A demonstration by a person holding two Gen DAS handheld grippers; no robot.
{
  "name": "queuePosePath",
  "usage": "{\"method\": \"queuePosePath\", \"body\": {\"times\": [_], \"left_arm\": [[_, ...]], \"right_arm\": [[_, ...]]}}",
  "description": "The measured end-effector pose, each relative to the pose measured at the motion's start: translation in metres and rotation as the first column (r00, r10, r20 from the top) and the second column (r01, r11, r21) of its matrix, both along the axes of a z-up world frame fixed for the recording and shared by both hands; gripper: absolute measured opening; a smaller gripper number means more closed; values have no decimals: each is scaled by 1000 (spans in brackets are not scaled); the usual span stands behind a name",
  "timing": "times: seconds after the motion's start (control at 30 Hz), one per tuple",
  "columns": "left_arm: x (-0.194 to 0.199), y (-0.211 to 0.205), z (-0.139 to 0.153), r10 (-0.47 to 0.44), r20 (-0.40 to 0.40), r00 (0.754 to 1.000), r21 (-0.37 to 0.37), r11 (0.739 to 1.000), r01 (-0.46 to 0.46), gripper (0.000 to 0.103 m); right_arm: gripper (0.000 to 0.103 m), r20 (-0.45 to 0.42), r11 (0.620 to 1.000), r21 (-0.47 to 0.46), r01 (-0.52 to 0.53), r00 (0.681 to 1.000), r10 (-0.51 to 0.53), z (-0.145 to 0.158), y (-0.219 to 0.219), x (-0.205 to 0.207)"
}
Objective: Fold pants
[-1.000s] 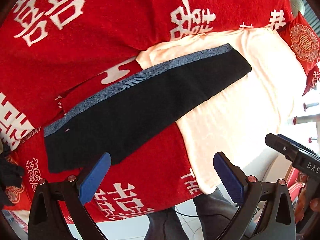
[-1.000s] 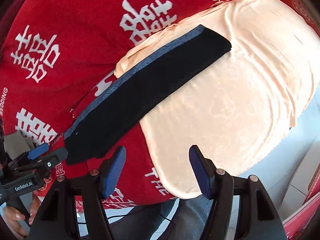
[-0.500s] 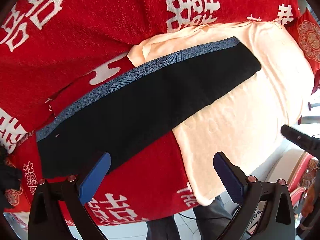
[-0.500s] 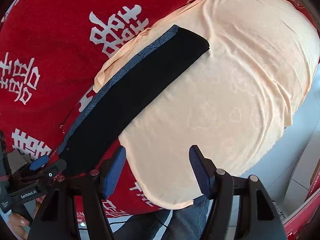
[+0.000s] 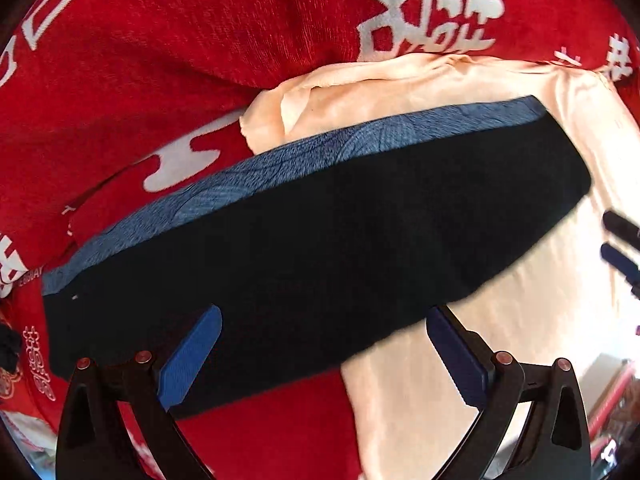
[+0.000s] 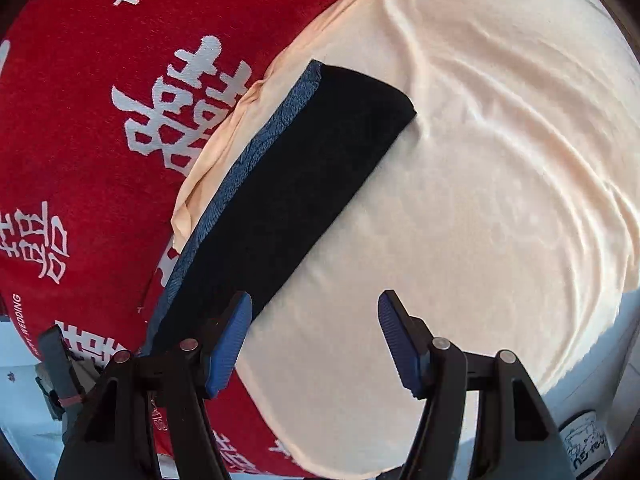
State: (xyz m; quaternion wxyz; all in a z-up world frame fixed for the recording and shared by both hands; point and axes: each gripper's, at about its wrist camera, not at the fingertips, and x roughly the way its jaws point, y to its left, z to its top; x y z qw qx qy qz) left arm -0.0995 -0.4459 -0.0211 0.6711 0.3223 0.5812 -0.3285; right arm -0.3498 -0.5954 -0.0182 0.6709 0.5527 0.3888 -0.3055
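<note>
The black pants (image 5: 320, 248) with a blue patterned side stripe lie flat as one long strip on the bed. They also show in the right wrist view (image 6: 296, 196), running from lower left to upper right. My left gripper (image 5: 320, 352) is open and empty, low over the near edge of the pants toward their left end. My right gripper (image 6: 314, 336) is open and empty, over the peach cloth, its left finger (image 6: 230, 344) at the pants' near edge. The right gripper's tips show at the far right of the left wrist view (image 5: 618, 248).
A red blanket (image 5: 180, 40) with white characters covers the bed. A peach cloth (image 6: 480, 200) lies over its right part, under the pants' right end. The bed's front edge and pale floor (image 6: 592, 368) are below the grippers.
Both grippers have moved down and closer to the pants, which now fill more of each view. The right gripper has shifted toward the pants' right end. The pants have not moved.
</note>
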Motion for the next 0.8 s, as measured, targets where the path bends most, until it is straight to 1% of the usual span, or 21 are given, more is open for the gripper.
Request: {"method": "queuePosePath", "body": {"times": [0.1, 0.17, 0.2, 0.23, 0.27, 0.33, 0.4, 0.47, 0.5, 0.57, 0.6, 0.67, 0.7, 0.77, 0.8], "left_arm": [[2, -9, -17, 27, 36, 999, -23, 999, -26, 103], [2, -14, -27, 41, 64, 997, -43, 998, -38, 103], [2, -16, -31, 45, 74, 996, -45, 998, -42, 103], [2, -18, -35, 50, 82, 995, -45, 998, -46, 103], [2, -19, -38, 57, 87, 995, -50, 997, -52, 103], [2, -20, -40, 64, 92, 994, -63, 996, -58, 103], [1, -22, -47, 62, 81, 995, -57, 997, -58, 103], [0, -22, -53, 62, 73, 995, -57, 997, -57, 103], [0, -21, -54, 64, 70, 995, -64, 996, -59, 103], [2, -17, -55, 79, 52, 996, -76, 994, -74, 103], [3, -16, -55, 84, 41, 996, -80, 994, -80, 103], [2, -11, -57, 89, 27, 996, -92, 992, -86, 103], [2, -11, -58, 86, 26, 996, -92, 992, -83, 103], [1, -13, -57, 69, 35, 997, -83, 994, -66, 103], [3, -11, -61, 61, 40, 997, -79, 995, -58, 103]], "right_arm": [[69, 8, 999, -46, 24, 1000, -23, -13, -29, 9], [69, 16, 996, -35, 78, 997, -77, -29, -50, 11], [65, 32, 994, -20, 107, 994, -106, -39, -59, 11], [58, 39, 992, -9, 128, 991, -128, -46, -66, 10], [39, 37, 988, 1, 155, 987, -155, -55, -74, 9], [7, 22, 983, 9, 184, 983, -184, -64, -79, 6], [7, 47, 985, -11, 173, 984, -173, -61, -80, 6], [7, 46, 991, -72, 113, 993, -110, -52, -78, 10], [7, 42, 992, -80, 99, 995, -95, -52, -77, 10], [7, -2, 994, -55, 89, 996, -90, -63, -78, 7], [7, -5, 995, -35, 96, 995, -96, -69, -79, 3], [7, 34, 991, -1, 137, 990, -137, -75, -78, -7], [11, 54, 989, -2, 148, 988, -148, -74, -77, -9], [18, 30, 988, -5, 156, 987, -156, -69, -72, -13], [19, 27, 987, 1, 160, 987, -160, -68, -70, -15]]}}
